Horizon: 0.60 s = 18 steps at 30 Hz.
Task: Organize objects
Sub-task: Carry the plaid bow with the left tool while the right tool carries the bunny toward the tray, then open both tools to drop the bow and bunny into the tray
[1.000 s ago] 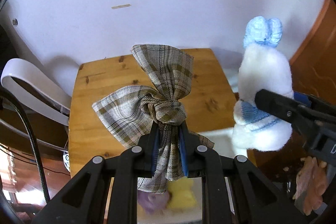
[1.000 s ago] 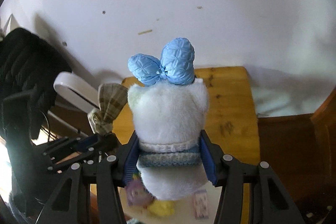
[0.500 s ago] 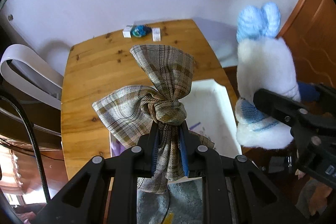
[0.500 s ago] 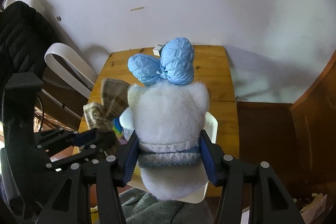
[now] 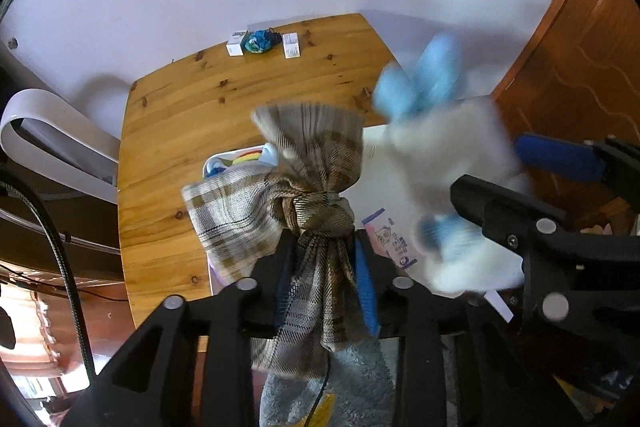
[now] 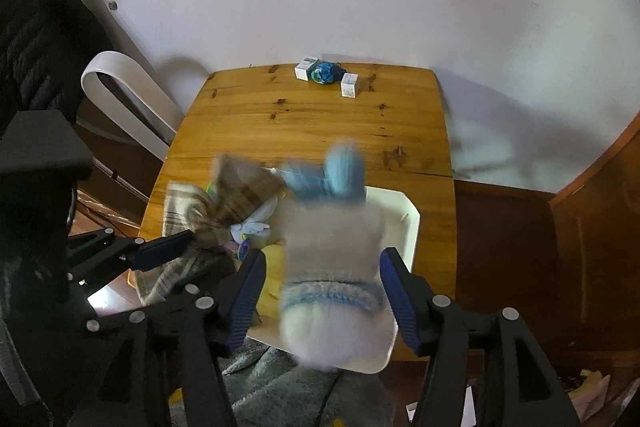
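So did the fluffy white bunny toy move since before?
Yes. The white plush toy was in front of the wall above the wooden table; now it hangs lower, over the white tray.

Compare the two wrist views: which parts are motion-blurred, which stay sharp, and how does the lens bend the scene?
Left wrist view: white plush toy with blue bow smeared, plaid fabric bow softly blurred, wooden table crisp, edges curved. Right wrist view: toy and plaid bow blurred, small boxes sharp, fisheye corners dark.
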Tool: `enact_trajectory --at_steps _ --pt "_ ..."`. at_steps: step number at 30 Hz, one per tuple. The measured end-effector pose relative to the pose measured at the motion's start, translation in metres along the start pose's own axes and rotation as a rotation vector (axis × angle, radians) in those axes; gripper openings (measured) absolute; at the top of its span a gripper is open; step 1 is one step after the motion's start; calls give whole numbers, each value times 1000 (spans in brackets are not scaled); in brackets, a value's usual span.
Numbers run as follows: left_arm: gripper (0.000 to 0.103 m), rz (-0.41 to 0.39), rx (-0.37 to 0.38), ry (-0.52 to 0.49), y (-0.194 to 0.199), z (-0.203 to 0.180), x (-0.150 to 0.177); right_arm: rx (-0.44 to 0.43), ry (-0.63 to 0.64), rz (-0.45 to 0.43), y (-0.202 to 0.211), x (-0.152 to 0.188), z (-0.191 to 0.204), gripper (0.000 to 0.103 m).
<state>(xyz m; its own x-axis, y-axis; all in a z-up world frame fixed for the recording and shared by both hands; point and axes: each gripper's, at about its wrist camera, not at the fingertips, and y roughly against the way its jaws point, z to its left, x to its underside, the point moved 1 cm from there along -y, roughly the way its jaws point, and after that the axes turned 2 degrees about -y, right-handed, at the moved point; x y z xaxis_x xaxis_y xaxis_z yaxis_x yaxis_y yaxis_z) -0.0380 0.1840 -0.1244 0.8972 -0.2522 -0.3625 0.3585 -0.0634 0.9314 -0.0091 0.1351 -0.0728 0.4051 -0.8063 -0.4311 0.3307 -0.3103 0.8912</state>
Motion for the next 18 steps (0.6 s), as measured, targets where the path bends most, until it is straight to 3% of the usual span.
enact_trajectory --at_steps 4,6,7,18 --pt "54 -18 6 6 4 1 -1 16 1 -3 0 0 1 66" --pt "77 -31 5 14 7 3 -1 15 -3 -2 0 1 2 66" --pt "79 -38 2 17 8 3 -1 16 -3 -4 1 1 2 66" --pt "80 -21 -8 49 7 6 -2 22 2 -20 3 0 3 66"
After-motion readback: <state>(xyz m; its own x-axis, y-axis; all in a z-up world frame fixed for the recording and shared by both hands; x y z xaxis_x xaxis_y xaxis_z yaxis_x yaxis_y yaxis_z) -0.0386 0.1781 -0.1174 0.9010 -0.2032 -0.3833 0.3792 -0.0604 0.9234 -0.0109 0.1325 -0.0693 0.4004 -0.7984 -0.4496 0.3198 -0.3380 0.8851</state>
